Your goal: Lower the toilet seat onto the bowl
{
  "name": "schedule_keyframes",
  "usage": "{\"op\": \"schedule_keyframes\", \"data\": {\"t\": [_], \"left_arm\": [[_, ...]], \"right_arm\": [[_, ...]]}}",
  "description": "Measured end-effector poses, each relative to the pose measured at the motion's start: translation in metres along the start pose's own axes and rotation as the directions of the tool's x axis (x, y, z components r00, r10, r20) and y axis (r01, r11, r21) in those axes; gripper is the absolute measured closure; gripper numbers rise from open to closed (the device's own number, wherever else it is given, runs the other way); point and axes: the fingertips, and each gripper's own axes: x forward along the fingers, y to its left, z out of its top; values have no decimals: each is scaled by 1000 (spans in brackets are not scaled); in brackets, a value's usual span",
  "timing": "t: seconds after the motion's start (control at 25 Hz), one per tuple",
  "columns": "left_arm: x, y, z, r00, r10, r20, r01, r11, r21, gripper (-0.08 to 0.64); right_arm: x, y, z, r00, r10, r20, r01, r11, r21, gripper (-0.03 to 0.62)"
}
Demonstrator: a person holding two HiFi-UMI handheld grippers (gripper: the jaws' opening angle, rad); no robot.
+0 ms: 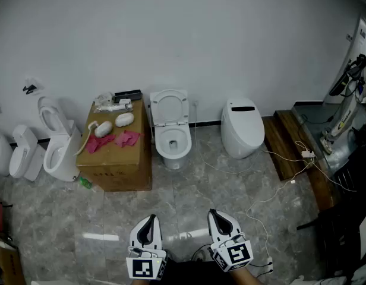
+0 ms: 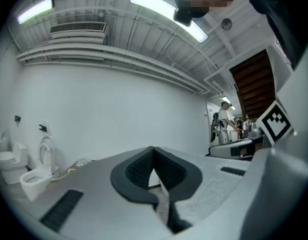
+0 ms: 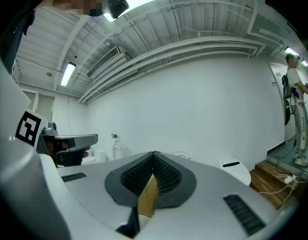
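Observation:
A white toilet stands against the far wall, mid-floor in the head view. Its seat is raised and leans back against the wall, leaving the bowl open. My left gripper and right gripper hover low at the near edge of that view, well short of the toilet and apart from it. Both are shut with nothing between the pads. In the left gripper view the gripper points at the bare wall. In the right gripper view the gripper hides most of the toilet; only the seat's top peeks over it.
A cardboard box with pink cloths and small items stands just left of the toilet. A closed white smart toilet sits to its right, then a wooden step. More white fixtures line the left wall. Cables trail across the marble floor.

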Motion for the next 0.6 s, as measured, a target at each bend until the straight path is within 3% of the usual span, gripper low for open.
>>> {"op": "schedule_keyframes", "data": {"t": [0.6], "left_arm": [[0,-16,5,1000,-6,11,5,1000,26,552]], "right_arm": [[-11,-9,4,1000,4,29,-4,1000,9,571]]}}
